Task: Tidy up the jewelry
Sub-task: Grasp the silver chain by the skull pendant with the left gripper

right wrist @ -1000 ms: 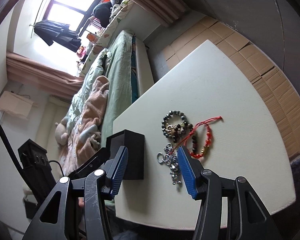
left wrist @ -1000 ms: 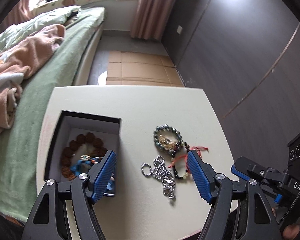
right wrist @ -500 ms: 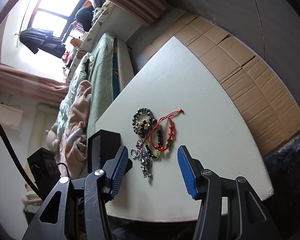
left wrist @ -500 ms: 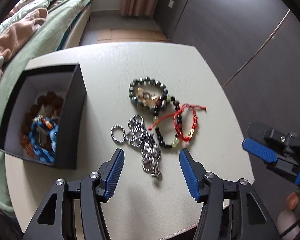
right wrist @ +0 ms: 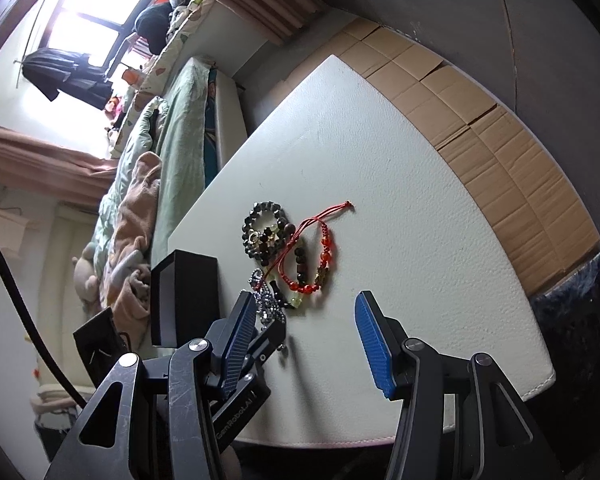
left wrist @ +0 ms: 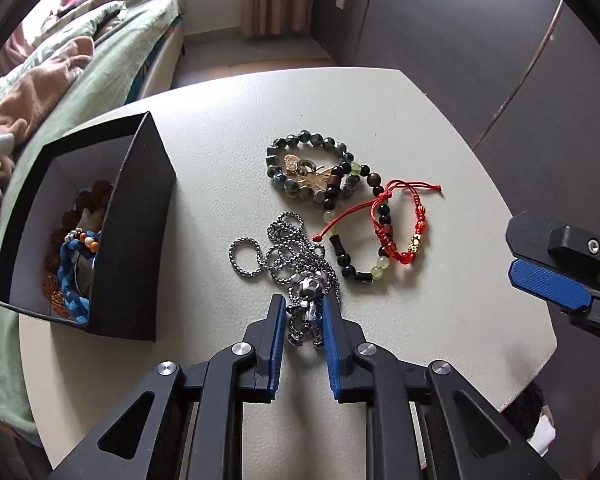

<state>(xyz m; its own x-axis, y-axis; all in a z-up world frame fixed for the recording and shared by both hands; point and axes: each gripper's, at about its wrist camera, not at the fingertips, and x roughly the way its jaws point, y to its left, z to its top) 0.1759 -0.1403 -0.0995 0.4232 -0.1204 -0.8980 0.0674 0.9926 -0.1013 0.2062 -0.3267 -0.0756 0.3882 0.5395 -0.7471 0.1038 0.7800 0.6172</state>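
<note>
Left wrist view: mounted behind the left gripper (left wrist: 303, 316), close above the white table (left wrist: 228, 128), angled steeply down and forward toward the bed (left wrist: 112, 56). Right wrist view: mounted behind the right gripper (right wrist: 306, 338), farther from the surface, at the table (right wrist: 400, 184) edge, rolled sideways, aimed across it toward the window (right wrist: 80, 20). Shared by both: table, black box (left wrist: 140, 240) (right wrist: 188, 296), red cord bracelet (left wrist: 400, 224) (right wrist: 312, 256), bed. Each view also takes in part of the opposite gripper.
</note>
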